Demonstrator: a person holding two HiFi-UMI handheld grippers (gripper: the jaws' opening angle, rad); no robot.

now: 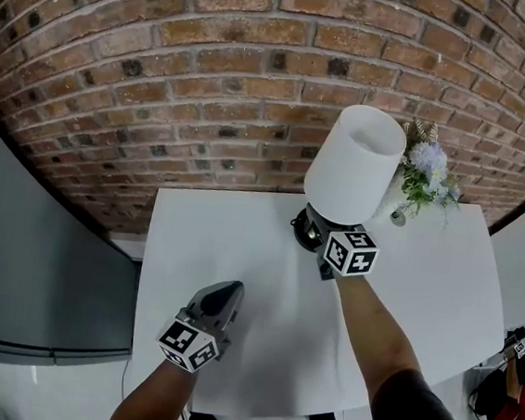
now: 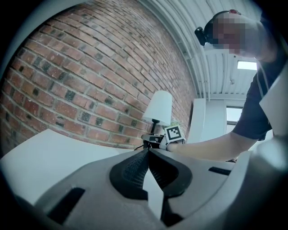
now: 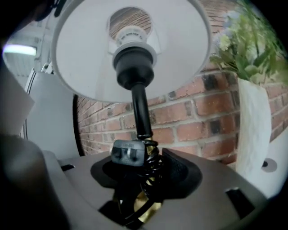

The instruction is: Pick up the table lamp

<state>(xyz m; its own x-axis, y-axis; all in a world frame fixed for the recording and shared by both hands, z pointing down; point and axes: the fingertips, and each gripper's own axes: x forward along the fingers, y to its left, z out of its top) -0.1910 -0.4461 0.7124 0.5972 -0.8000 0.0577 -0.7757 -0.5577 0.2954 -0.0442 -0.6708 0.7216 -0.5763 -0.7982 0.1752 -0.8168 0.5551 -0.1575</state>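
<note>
Head view and two gripper views of a white table (image 1: 204, 236) set against a brick wall (image 1: 165, 73). The table lamp (image 1: 356, 163) stands at the far edge of the table, close to the wall; it has a white shade (image 3: 90, 58), a black stem (image 3: 140, 108) and a brass base (image 3: 146, 209). A black cord (image 3: 150, 166) is wound in coils round the lower stem, and its plug (image 3: 128, 152) rests on top of the coils. Just to the right of the lamp, a pale vase (image 3: 252, 126) holds flowers (image 1: 427, 170). The right gripper (image 3: 144, 173) reaches in at the foot of the lamp, below the shade; its jaws are closed about the cord-wound lower stem, the right pad lying against the coils, while the plug hides the left pad's contact. The left gripper (image 1: 226, 294) sits well to the near left of the lamp, over bare tabletop; its jaws are together, tips meeting, with nothing between them. The person's forearms extend from the near edge of the table toward the lamp.
</note>
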